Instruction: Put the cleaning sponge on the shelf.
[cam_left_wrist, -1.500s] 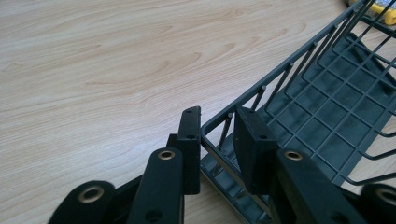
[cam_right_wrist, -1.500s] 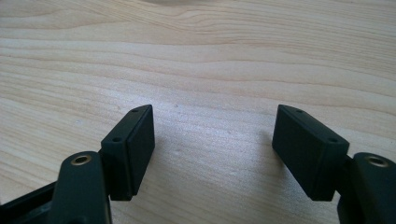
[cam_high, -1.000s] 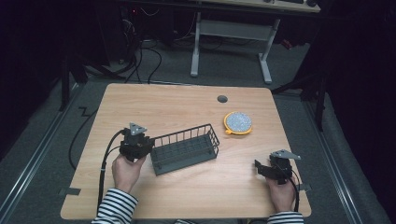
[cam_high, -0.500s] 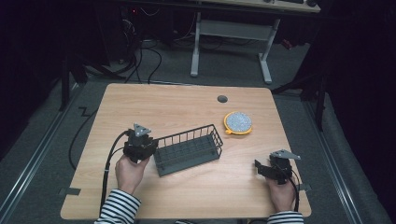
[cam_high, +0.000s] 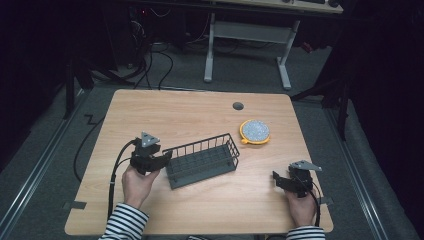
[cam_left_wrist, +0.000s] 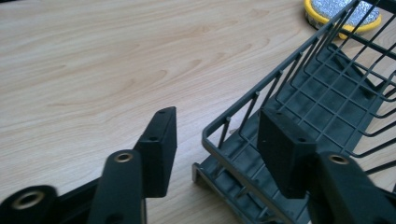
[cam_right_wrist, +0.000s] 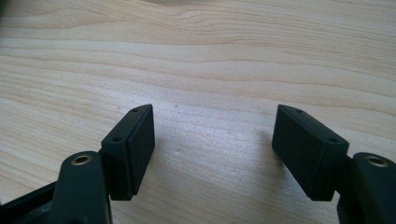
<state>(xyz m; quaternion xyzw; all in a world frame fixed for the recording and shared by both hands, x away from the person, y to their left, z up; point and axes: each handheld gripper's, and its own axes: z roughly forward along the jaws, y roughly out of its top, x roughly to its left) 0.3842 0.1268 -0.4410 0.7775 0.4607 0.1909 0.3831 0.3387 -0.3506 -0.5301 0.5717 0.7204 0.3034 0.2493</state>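
Observation:
A dark wire basket (cam_high: 218, 165) lies at the table's middle, empty. My left gripper (cam_high: 164, 159) is at its left end. In the left gripper view the basket's end wall (cam_left_wrist: 243, 116) stands between the jaws, one pad outside and one inside, with gaps on both sides. The left gripper (cam_left_wrist: 219, 126) has just been opening and is open, pressing on nothing. My right gripper (cam_high: 276, 180) rests near the front right corner of the table, and the right gripper (cam_right_wrist: 212, 121) is open over bare wood.
A round yellow-rimmed disc with a grey speckled top (cam_high: 255, 131) lies behind the basket's right end; the disc (cam_left_wrist: 336, 14) also shows past the basket's far end. A dark grommet (cam_high: 238, 106) sits farther back. A desk frame and cables stand on the floor beyond.
The left jaws, shut on the basket's left end wall before, have spread apart and let it go. Both hands and the basket stay where they were.

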